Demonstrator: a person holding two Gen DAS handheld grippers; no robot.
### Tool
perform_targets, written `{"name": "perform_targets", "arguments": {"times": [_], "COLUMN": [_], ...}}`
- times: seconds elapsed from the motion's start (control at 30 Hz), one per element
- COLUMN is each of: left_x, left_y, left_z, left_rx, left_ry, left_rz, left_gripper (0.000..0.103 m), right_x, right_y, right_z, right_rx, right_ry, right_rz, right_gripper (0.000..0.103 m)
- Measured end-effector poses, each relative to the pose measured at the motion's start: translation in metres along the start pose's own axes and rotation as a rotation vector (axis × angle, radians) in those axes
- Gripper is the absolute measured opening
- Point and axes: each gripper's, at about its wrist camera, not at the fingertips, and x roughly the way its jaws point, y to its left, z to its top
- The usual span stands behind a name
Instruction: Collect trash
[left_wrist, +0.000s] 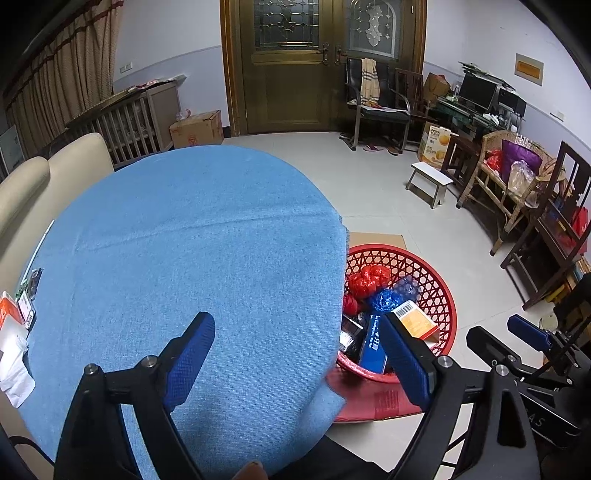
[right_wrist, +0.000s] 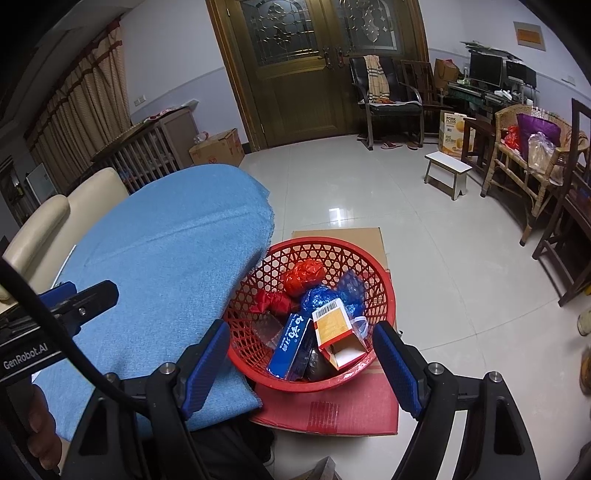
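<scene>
A: Trash, crumpled red and blue plastic bags (right_wrist: 308, 275), blue carton (right_wrist: 290, 345), orange-white box (right_wrist: 334, 326): location?
B: Inside round red lattice plastic basket (right_wrist: 380, 291) on flat cardboard, its near side hidden behind the blue woven tablecloth (left_wrist: 192, 236).
A: Jaws?
B: Left gripper (left_wrist: 295, 354) and right gripper (right_wrist: 299, 365) both spread, empty.

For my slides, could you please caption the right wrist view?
Open right gripper over red basket of trash beside blue table.
</scene>
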Motion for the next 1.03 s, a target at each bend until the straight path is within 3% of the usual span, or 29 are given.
{"name": "perform_targets", "arguments": {"times": [0.77,1.03], "left_x": [0.007,0.009], "left_y": [-0.002,-0.005], "left_z": [0.0,-0.001], "left_rx": [0.009,0.022], "left_ry": [0.018,0.003], "left_rz": [-0.006,-0.063], "left_gripper": [0.09,0.09], "right_x": [0.012,0.019], "right_y": [-0.007,-0.01], "right_z": [-0.001,-0.003], "right_rx": [0.019,0.027], "right_ry": [0.028,0.044], "right_rz": [-0.002,-0.009], "right_gripper": [0.082,0.082]}}
